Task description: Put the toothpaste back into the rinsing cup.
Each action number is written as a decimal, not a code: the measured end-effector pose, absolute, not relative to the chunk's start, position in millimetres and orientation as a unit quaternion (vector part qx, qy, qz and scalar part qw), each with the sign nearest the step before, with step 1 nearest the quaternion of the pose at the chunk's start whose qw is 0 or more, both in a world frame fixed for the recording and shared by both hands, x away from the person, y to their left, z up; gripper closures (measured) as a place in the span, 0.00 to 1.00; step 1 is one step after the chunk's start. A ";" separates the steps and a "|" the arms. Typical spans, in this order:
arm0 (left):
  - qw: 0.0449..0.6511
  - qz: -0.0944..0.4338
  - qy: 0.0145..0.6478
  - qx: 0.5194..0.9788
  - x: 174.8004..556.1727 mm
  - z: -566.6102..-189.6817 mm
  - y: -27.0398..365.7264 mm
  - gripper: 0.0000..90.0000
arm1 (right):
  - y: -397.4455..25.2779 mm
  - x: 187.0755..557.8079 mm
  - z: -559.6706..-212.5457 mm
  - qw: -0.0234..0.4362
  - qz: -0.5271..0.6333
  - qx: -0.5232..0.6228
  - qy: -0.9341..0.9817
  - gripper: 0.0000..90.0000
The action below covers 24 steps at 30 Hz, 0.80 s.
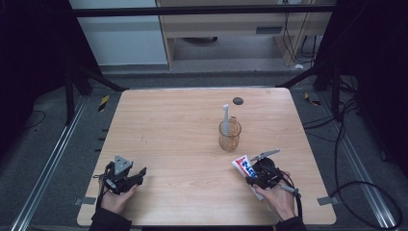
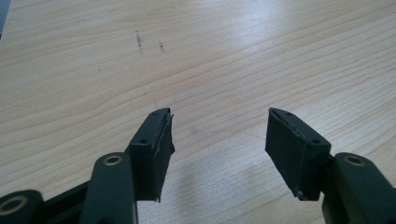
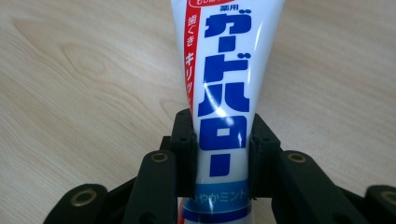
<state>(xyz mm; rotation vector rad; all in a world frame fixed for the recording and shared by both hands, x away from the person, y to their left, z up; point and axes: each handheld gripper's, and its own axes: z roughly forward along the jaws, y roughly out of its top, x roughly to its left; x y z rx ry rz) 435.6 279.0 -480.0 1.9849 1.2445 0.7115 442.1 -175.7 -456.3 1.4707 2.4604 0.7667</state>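
Note:
A white toothpaste tube [image 3: 224, 93] with blue and red lettering is clamped between the jaws of my right gripper [image 3: 223, 140], its wide end pointing away from me. In the high view that tube [image 1: 243, 166] sticks out up and to the left of the right gripper [image 1: 254, 179] near the table's front right. A clear glass cup [image 1: 229, 134] stands just beyond it with a white toothbrush [image 1: 225, 120] upright inside. My left gripper [image 2: 218, 135] is open over bare wood, and it sits at the front left [image 1: 137, 177] in the high view.
The wooden table [image 1: 183, 120] has a small dark round spot [image 1: 237, 101] near its far edge. Faint scratch marks [image 2: 139, 41] show on the wood ahead of the left gripper. Cables lie on the floor at the right.

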 end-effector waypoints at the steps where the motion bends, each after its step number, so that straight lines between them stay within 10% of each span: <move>1: 0.340 0.273 0.478 0.762 435.7 -479.9 279.0 0.45 | -175.9 441.6 -454.9 0.091 0.266 0.495 0.822 0.77; 24: 0.341 0.272 0.482 0.760 436.7 -480.5 280.3 0.45 | -207.5 453.0 -411.7 0.209 0.449 0.512 0.702 0.77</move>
